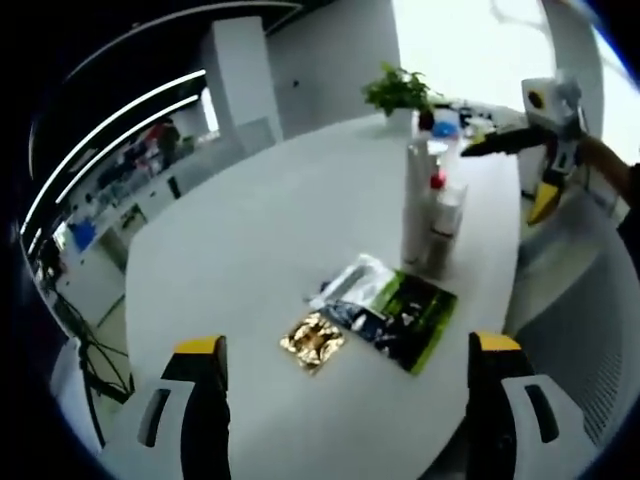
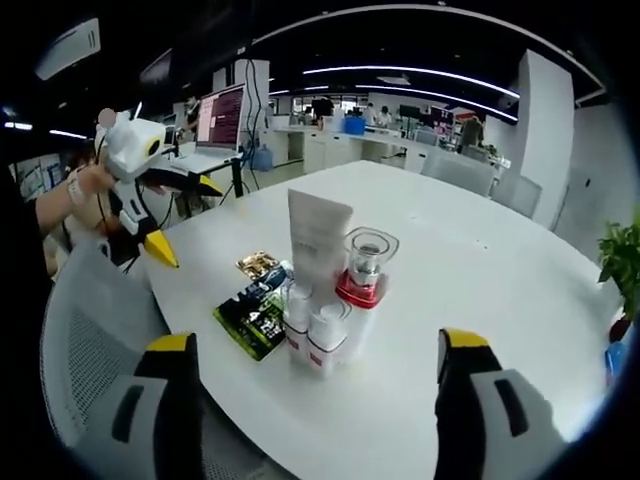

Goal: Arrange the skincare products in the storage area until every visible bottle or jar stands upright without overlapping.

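On the white table (image 2: 480, 290), upright bottles (image 2: 325, 300) beside flat sachets (image 1: 385, 310); both grippers' jaws wide, empty.

Big white oval counter (image 2: 480, 260) ahead of both claws, open-plan office around it. Dark ceiling with long curved LED strip lights (image 2: 420, 72). White square pillar (image 1: 240, 85) past the far counter edge in the left gripper view, bright window (image 1: 470, 50) beside it. Potted green plant (image 1: 398, 92) at the far counter end. Grey mesh chair (image 2: 90, 330) just left of the right claw. Desks with monitors (image 2: 222, 115) beyond.
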`<move>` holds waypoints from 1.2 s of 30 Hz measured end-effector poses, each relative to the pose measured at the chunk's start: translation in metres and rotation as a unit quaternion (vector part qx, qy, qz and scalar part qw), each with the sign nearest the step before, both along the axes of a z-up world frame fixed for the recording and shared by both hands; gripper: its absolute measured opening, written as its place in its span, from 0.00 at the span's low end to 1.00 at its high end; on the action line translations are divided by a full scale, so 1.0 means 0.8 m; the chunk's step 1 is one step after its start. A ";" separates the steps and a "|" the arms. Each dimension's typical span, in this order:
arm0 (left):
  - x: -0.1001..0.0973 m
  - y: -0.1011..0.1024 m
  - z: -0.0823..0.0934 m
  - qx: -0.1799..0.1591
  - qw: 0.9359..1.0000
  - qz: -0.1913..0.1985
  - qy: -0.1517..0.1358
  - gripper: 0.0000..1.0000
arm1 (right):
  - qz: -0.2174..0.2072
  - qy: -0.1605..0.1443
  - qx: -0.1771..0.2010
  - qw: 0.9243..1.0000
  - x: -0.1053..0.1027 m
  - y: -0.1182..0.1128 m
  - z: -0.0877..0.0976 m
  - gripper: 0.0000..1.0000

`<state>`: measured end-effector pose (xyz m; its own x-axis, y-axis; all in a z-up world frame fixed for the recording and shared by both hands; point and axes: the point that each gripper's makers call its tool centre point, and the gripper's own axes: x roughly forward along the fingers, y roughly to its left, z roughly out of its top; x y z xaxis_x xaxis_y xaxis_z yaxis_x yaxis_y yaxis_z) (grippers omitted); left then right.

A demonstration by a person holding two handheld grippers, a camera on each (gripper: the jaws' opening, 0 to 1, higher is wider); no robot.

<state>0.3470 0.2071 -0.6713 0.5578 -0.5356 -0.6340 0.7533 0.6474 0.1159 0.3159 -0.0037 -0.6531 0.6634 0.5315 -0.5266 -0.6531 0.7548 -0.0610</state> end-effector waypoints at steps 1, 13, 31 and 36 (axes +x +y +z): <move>0.002 -0.002 -0.001 0.001 1.000 -0.002 0.002 0.97 | -0.008 -0.003 0.008 1.000 0.002 -0.002 0.001 0.97; 0.019 -0.020 -0.003 0.020 0.999 -0.038 0.012 0.96 | -0.019 0.002 0.031 0.999 -0.002 -0.002 -0.010 0.88; 0.060 -0.068 -0.029 0.052 0.989 -0.119 0.068 0.72 | -0.025 0.003 0.061 0.998 0.001 0.000 -0.022 0.77; 0.069 -0.082 -0.040 0.074 0.984 -0.139 0.086 0.58 | -0.024 0.006 0.066 0.997 0.000 0.000 -0.025 0.77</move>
